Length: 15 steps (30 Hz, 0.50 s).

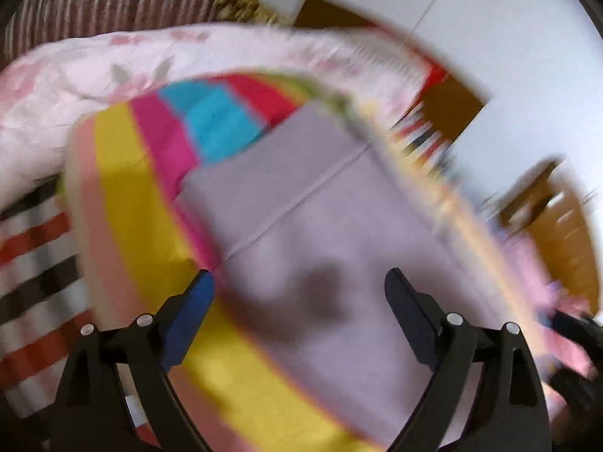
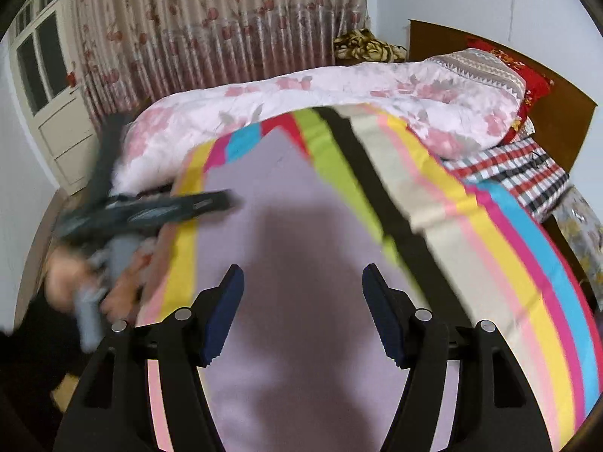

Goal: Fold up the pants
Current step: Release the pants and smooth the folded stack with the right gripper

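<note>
Lilac pants (image 2: 286,203) lie flat on a striped, many-coloured sheet (image 2: 527,263) on the bed. In the blurred left wrist view the pants (image 1: 320,207) show a straight seam line. My left gripper (image 1: 299,282) is open and empty above the pants' left edge; it also shows blurred in the right wrist view (image 2: 181,203), held by a hand. My right gripper (image 2: 303,278) is open and empty above the middle of the pants, casting a shadow on them.
A pink floral quilt (image 2: 339,101) is bunched along the far side of the bed. A checked cloth (image 2: 520,169), pillows and a brown headboard (image 2: 557,113) are at the right. A flowered curtain (image 2: 211,26) and a door (image 2: 49,86) stand behind.
</note>
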Each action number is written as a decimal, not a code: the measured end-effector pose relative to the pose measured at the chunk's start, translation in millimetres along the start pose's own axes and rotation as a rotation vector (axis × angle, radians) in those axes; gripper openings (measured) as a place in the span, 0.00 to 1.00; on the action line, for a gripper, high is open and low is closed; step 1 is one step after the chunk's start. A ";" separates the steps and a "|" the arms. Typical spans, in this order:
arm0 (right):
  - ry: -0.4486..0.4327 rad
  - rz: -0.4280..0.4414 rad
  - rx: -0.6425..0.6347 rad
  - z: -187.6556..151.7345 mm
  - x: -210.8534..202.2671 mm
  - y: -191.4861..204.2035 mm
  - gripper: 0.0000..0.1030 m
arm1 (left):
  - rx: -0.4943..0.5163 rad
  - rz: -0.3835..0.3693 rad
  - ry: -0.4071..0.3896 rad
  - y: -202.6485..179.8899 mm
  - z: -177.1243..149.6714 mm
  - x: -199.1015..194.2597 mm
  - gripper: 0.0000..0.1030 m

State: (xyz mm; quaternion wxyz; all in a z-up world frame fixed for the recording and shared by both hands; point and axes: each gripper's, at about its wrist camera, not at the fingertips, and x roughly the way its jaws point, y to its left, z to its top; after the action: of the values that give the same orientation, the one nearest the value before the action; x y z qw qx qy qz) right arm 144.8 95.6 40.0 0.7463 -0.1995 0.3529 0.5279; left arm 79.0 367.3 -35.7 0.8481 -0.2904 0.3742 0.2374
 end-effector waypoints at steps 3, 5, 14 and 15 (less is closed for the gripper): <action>-0.010 -0.021 -0.022 -50.3 -27.6 21.3 0.62 | -0.106 0.019 0.013 22.6 -15.9 -1.4 0.89; -0.003 -0.040 -0.040 -80.3 -37.7 33.9 0.56 | -0.137 0.027 -0.024 27.5 -23.8 -14.4 0.89; 0.036 -0.071 -0.025 -99.5 -21.6 37.3 0.31 | -0.017 -0.238 0.010 5.7 -73.0 -63.9 0.89; 0.045 -0.077 -0.029 -103.2 -20.1 39.6 0.29 | -0.006 -0.258 0.017 5.3 -79.8 -66.7 0.89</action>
State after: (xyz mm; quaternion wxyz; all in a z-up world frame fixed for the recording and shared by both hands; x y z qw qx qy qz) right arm 71.5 27.8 -11.5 0.7549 -0.2356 0.3542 0.4992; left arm -4.3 305.2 -29.8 0.8675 -0.3407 0.3401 0.1249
